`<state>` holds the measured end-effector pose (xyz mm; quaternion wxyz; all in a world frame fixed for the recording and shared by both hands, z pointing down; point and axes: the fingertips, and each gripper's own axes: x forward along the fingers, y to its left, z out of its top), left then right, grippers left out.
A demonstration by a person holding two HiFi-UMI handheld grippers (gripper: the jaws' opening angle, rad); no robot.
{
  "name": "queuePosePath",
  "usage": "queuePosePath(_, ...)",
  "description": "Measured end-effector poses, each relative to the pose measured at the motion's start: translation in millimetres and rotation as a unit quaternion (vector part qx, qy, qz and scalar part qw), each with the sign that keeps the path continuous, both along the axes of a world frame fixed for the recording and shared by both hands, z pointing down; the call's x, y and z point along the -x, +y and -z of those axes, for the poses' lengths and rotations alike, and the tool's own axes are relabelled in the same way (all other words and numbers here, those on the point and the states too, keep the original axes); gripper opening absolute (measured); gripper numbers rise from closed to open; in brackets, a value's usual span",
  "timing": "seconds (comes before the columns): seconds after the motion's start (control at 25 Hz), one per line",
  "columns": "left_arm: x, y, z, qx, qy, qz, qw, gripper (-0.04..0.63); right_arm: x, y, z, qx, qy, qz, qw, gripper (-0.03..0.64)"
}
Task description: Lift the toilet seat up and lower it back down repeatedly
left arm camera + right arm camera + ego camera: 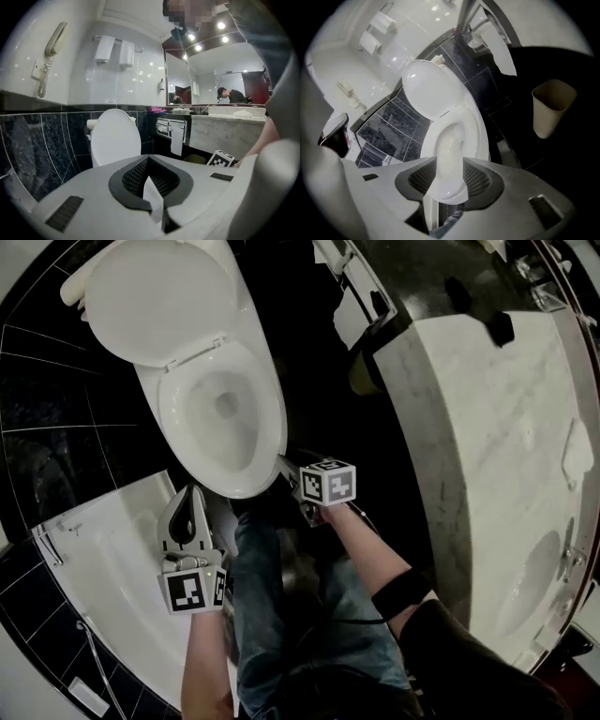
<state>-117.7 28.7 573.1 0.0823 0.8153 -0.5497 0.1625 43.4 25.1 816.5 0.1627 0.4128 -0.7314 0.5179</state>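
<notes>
while left gripper (pixel 191 495) jaws meet, right gripper (pixel 449 162) jaws gape at toilet seat (pixel 269 418).

Toilet (pixel 220 418): plain white; lid (pixel 159 301) same white. Floor (pixel 309 362) beside toilet: black. Wall tiles (pixel 42 145) behind toilet: black, marbled, pale grout lines; upper wall (pixel 136 79) above toilet: glossy white. Counter (pixel 497 427) right of toilet: white marble, grey veins. Bathtub (pixel 103 559) left of toilet: white. Bin (pixel 551 112) right of toilet: beige. Marker cubes (pixel 328 482) before toilet: black-and-white squares. Jeans (pixel 281 615): blue. Sleeve (pixel 469 652): black.
</notes>
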Motion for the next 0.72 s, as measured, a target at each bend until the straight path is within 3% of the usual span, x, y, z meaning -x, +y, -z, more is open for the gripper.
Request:
queuePosePath(0.4,15.0,-10.7,-52.4,0.012,0.001,0.005,0.9999,-0.014,5.2,-16.8,-86.5,0.082,-0.099,-0.087,0.988,0.195)
queuePosePath(0.72,17.0,-19.4,-69.8,0.024,0.000,0.004,0.9997,-0.014,13.0,-21.7,-105.7,0.110,-0.118,-0.097,0.982,0.193)
